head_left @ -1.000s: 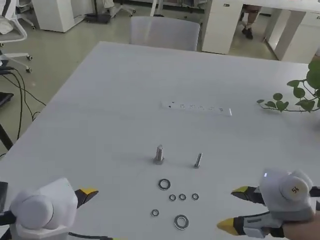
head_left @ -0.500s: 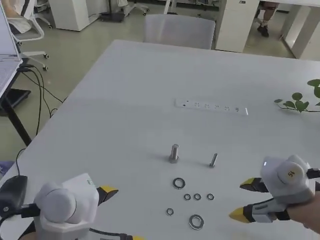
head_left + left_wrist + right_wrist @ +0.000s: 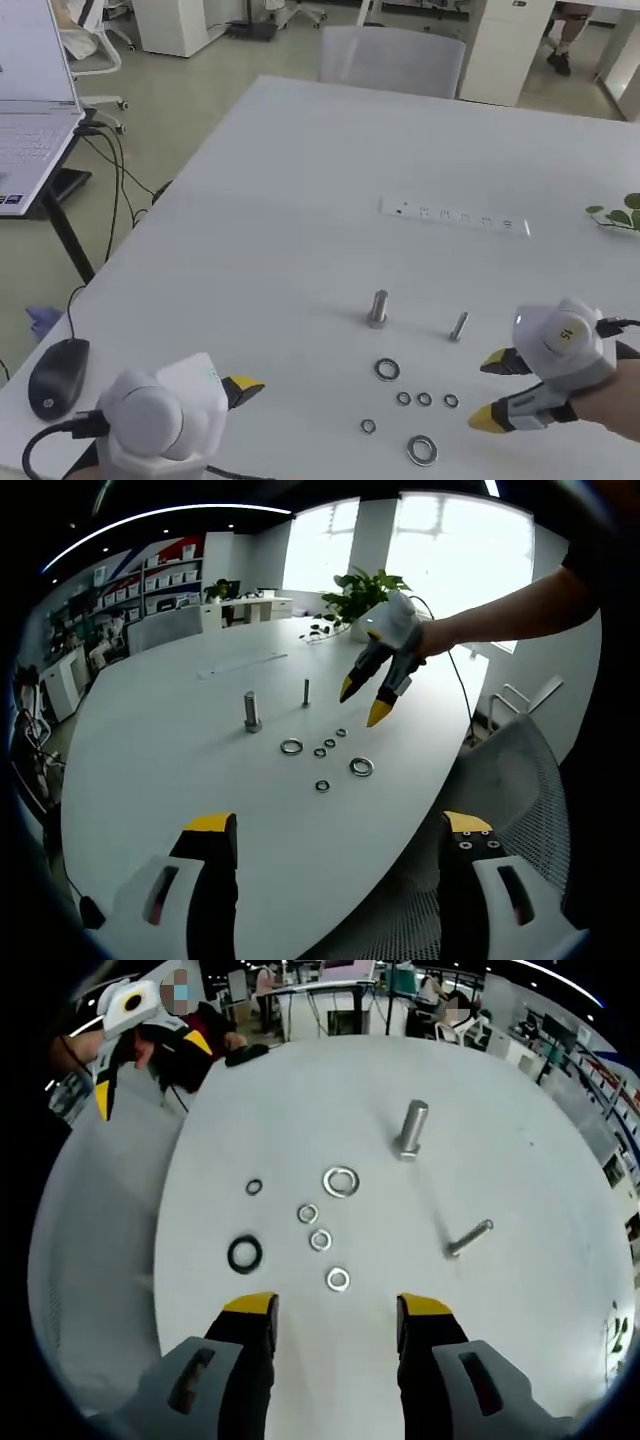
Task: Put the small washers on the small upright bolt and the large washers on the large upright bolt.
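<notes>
The large bolt (image 3: pixel 378 308) and the small bolt (image 3: pixel 459 326) stand upright mid-table. In front of them lie two large washers (image 3: pixel 387 370) (image 3: pixel 422 450) and several small washers (image 3: pixel 424 399). My right gripper (image 3: pixel 487 392) hovers open just right of the small washers. In the right gripper view its jaws (image 3: pixel 337 1305) frame the nearest small washer (image 3: pixel 338 1279), with the large bolt (image 3: pixel 410 1128) and small bolt (image 3: pixel 468 1239) beyond. My left gripper (image 3: pixel 245 435) is open at the near left, holding nothing. The left gripper view (image 3: pixel 338 825) faces the washers (image 3: pixel 361 767) and the bolts (image 3: pixel 252 710).
A white power strip (image 3: pixel 454 217) lies behind the bolts. Plant leaves (image 3: pixel 620 212) reach in at the right edge. A grey chair (image 3: pixel 392 60) stands at the table's far end. Off the table's left side are a mouse (image 3: pixel 57 375) and a laptop (image 3: pixel 30 130).
The head camera has swung left, so everything sits further right in the view. My right gripper has edged closer to the small washers, still open. The washers and bolts have not moved.
</notes>
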